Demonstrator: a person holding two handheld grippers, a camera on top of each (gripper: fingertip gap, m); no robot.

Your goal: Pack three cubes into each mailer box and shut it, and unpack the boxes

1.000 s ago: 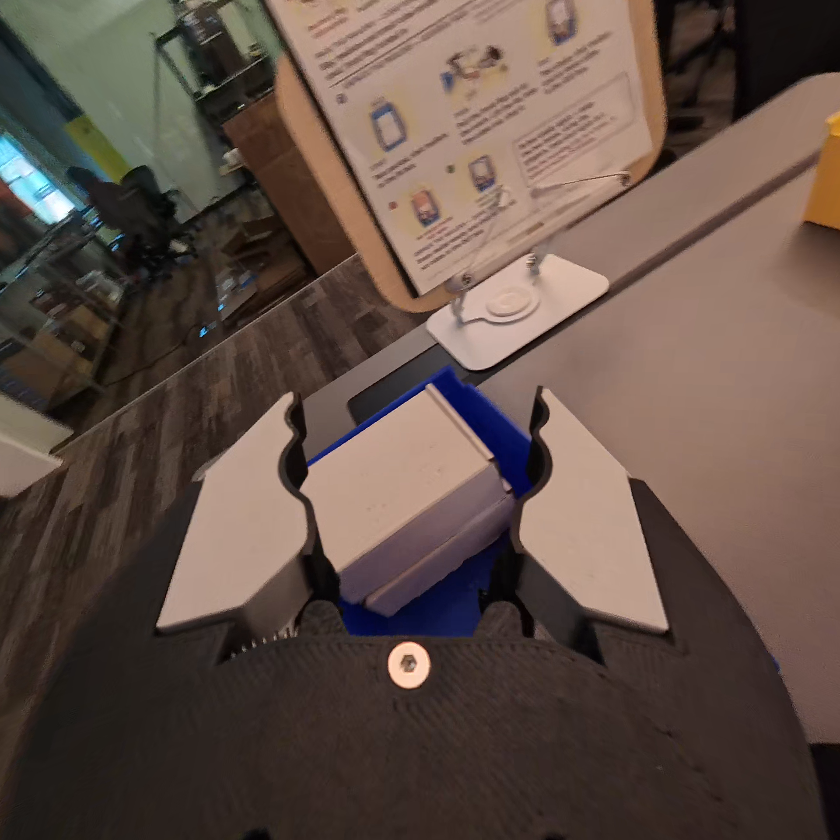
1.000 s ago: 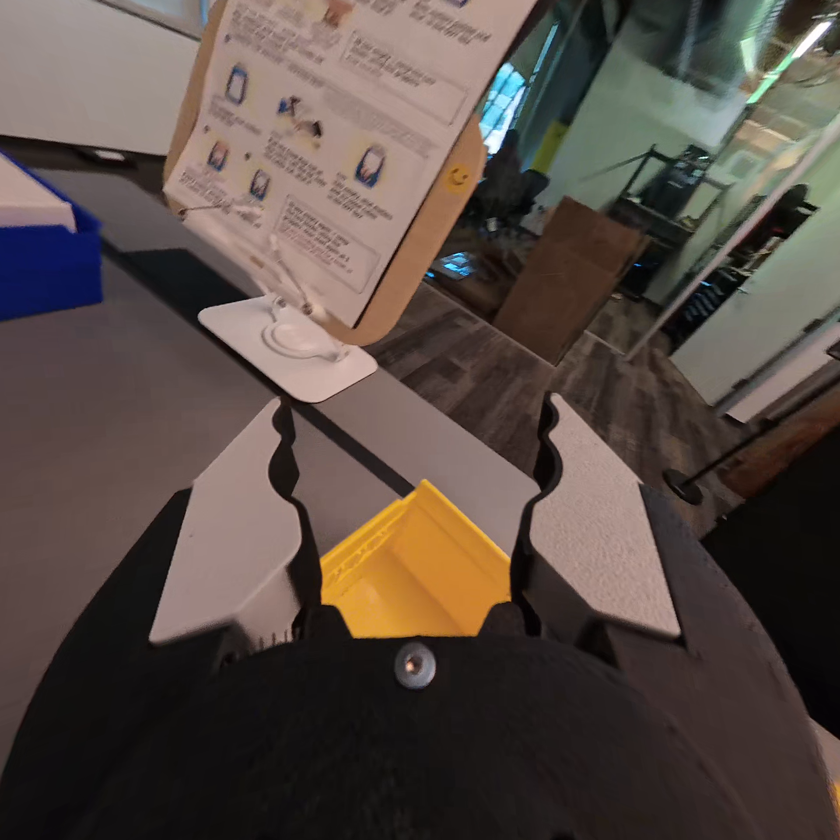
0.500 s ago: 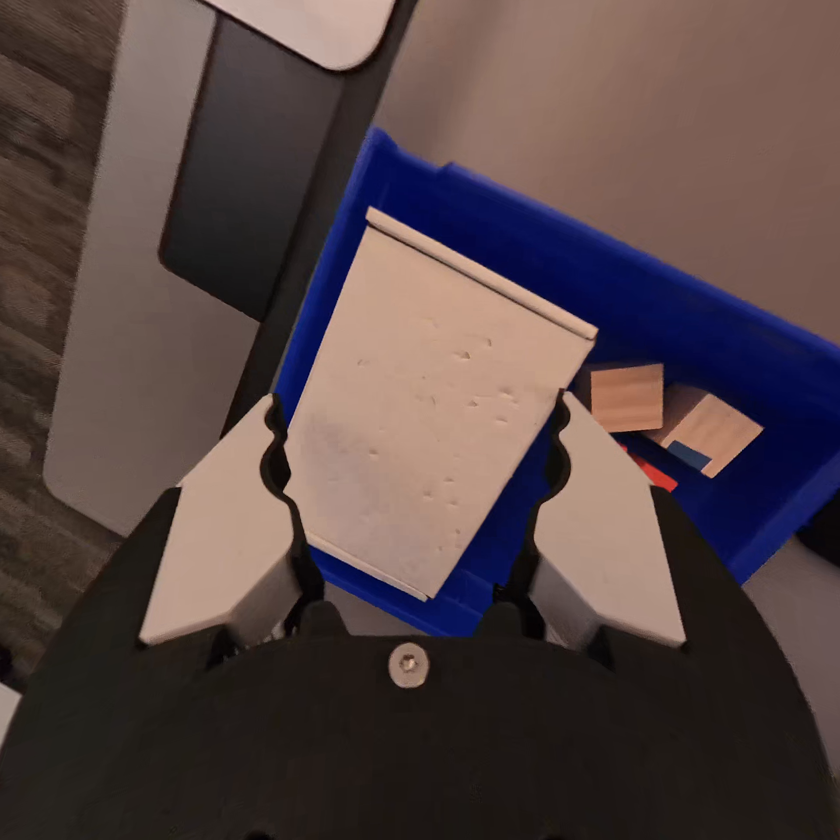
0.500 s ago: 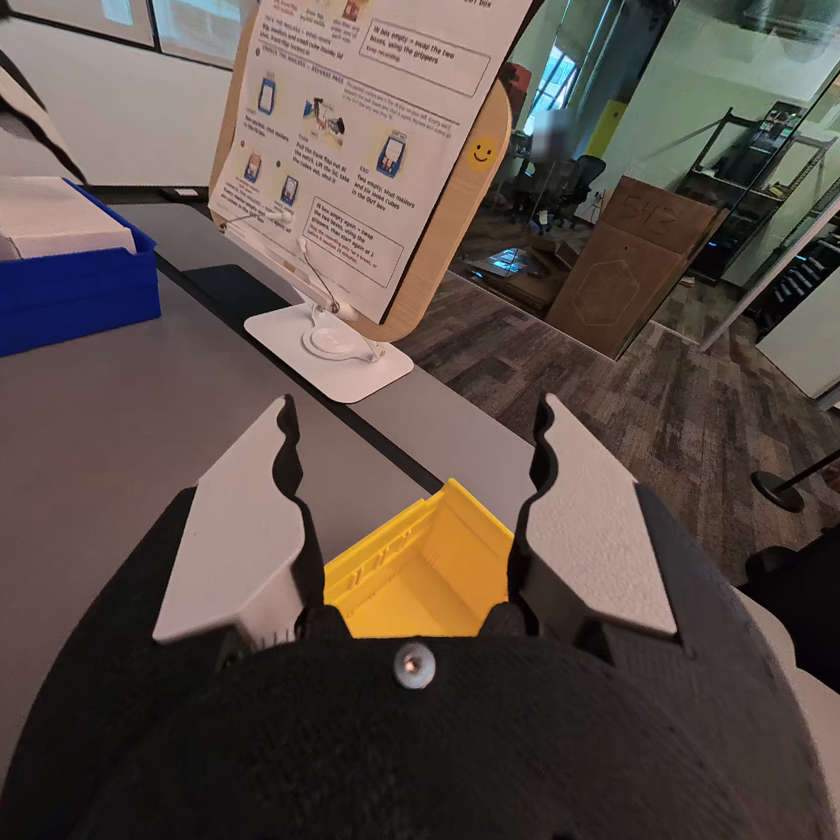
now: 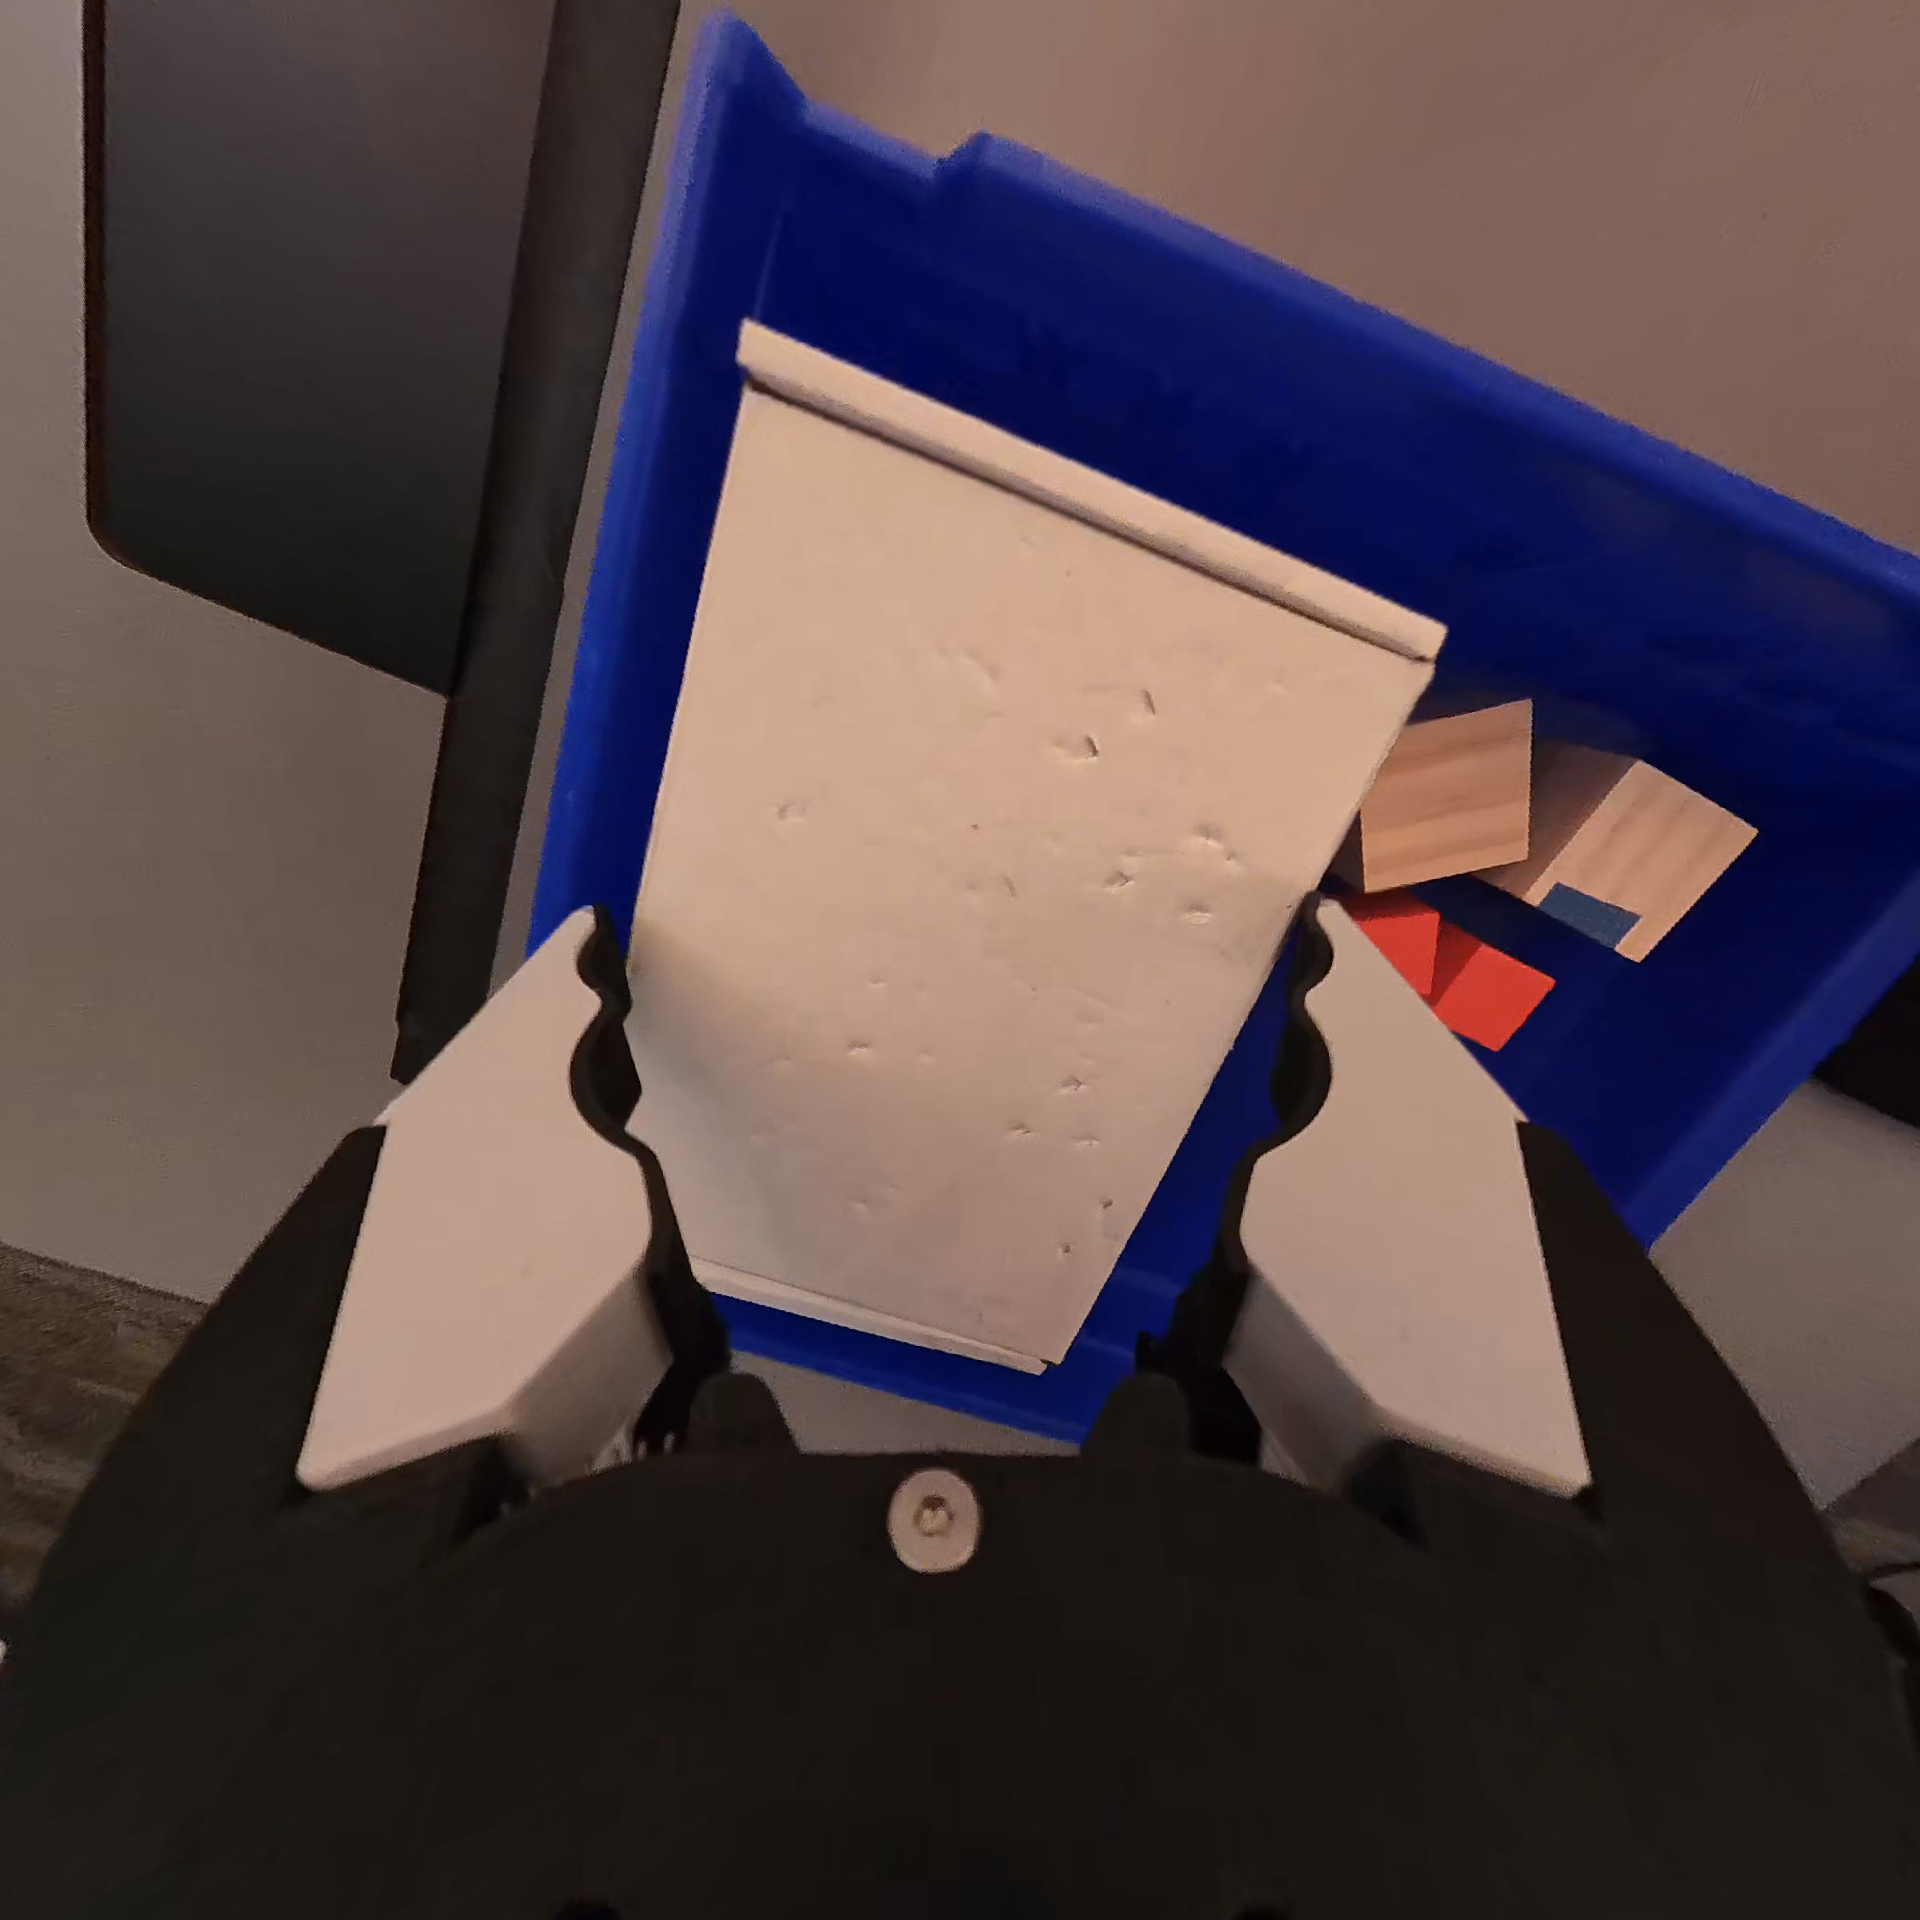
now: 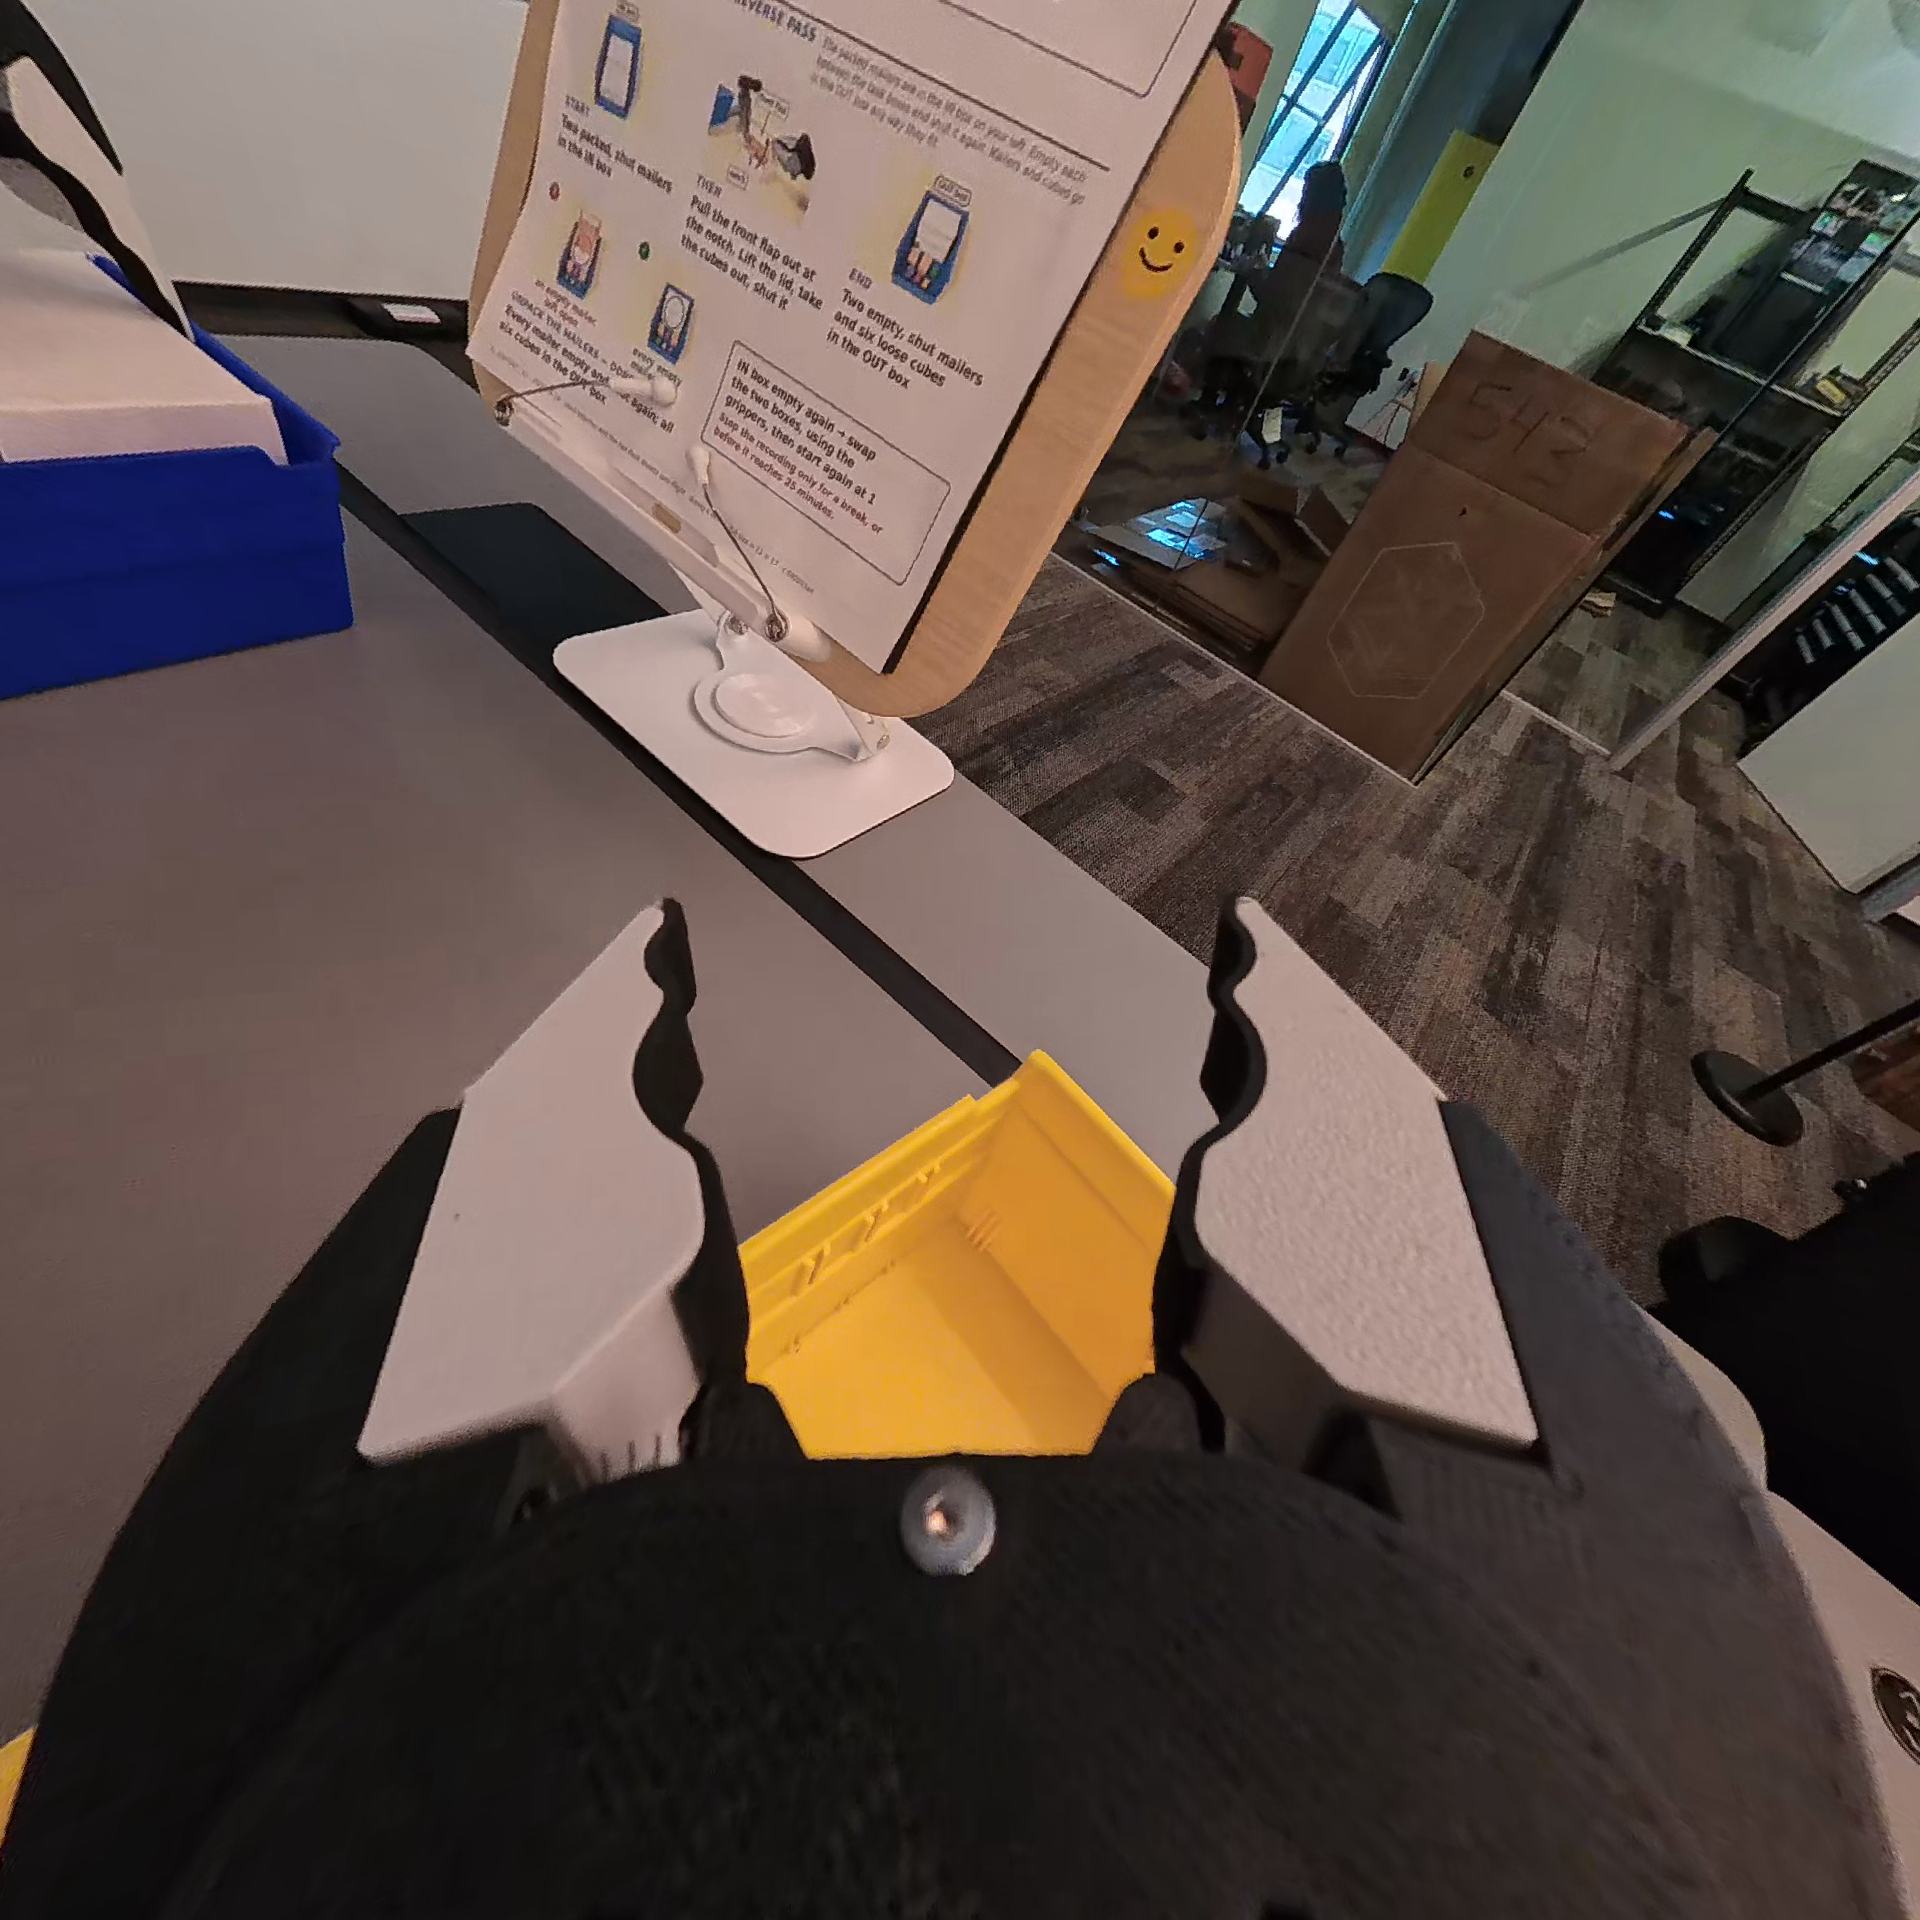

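Note:
In the left wrist view a shut white mailer box [image 5: 987, 831] lies in a blue bin [image 5: 1247, 436]. Beside it in the bin are two bare wooden cubes [image 5: 1449, 805] and a red cube [image 5: 1475, 987]. My left gripper [image 5: 956, 930] is open, points down over the mailer, and its fingers straddle the mailer's near end; I cannot tell if they touch it. My right gripper [image 6: 956, 914] is open and empty above a yellow bin [image 6: 966, 1299], whose visible part holds nothing. The blue bin [image 6: 156, 551] with the mailer [image 6: 114, 395] also shows at the far left of the right wrist view.
An instruction sheet on a wooden board [image 6: 790, 312] stands on a white base [image 6: 758, 727] at the grey table's [image 6: 260, 935] far edge. A dark strip [image 5: 520, 520] runs along the table behind the blue bin. Beyond the table is carpeted floor with a cardboard box [image 6: 1455, 561]. The red cube [image 5: 1475, 987] is about 12 centimetres from my left fingertips.
My left gripper has tipped from looking across the table to looking down into the blue bin and has moved closer to the mailer. My right gripper has barely moved. Both stayed open.

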